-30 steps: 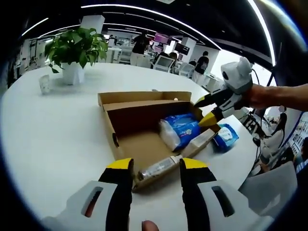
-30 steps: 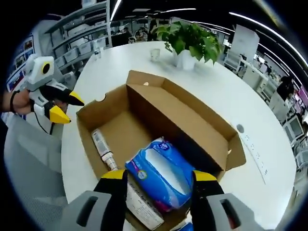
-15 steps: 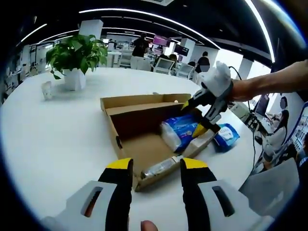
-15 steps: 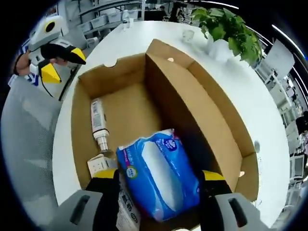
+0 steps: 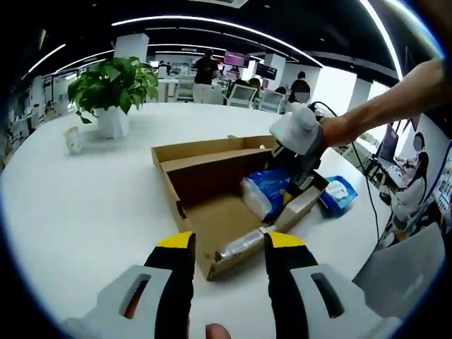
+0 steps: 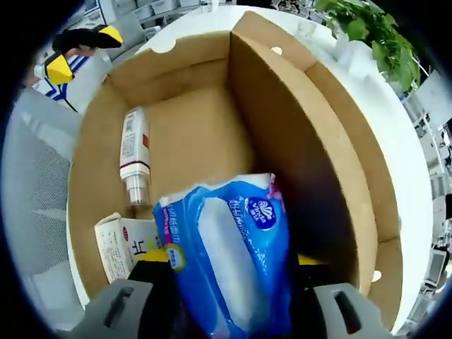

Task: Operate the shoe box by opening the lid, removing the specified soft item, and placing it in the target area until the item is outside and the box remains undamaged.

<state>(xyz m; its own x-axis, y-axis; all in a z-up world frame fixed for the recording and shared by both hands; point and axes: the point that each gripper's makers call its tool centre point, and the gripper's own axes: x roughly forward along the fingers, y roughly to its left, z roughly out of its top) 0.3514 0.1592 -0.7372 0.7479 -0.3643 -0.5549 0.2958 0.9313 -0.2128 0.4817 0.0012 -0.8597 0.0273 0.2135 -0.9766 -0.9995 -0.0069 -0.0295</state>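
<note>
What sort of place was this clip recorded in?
Most likely an open-plan office. Behind the round white table with the open shoe box there are rows of desks with monitors, people among them, and long ceiling light strips. A potted plant stands on the table.

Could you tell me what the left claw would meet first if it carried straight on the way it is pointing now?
Probably the bottle lying at the near end of the open shoe box, just beyond the left claw, whose jaws stand open. Depth is hard to judge in this fisheye view.
</note>
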